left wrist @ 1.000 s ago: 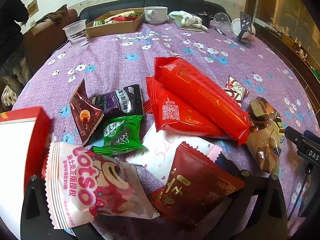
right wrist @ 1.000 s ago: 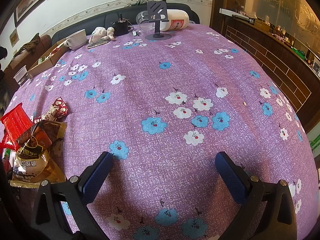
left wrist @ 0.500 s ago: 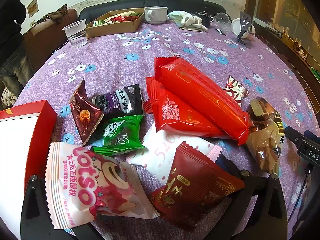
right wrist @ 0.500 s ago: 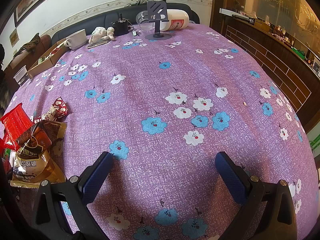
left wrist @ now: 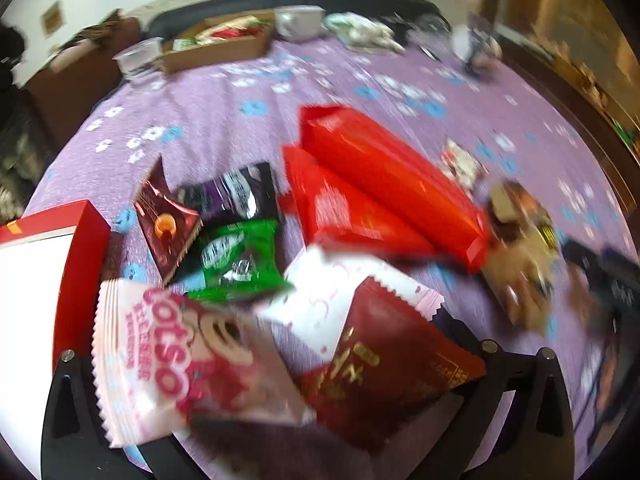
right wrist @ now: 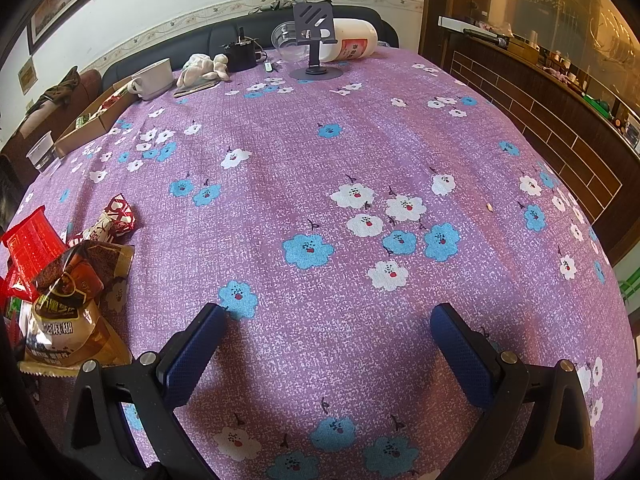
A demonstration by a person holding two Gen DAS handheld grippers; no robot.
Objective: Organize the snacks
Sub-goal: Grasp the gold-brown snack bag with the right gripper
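Purple floral desk [right wrist: 360,152]: snack pile [left wrist: 320,240] beneath left tool [left wrist: 304,420], spread apart, newly blurred, pickup likely starting; red box [left wrist: 86,220] alongside; right tool [right wrist: 326,344] apart, idle.

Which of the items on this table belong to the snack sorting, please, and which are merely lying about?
Job:
pink-and-white Lotso packet
dark red crimped packet
two long red wrappers
green candy packet
red cardboard box

Lying about:
white ceramic mug
grey phone stand
clear plastic cup
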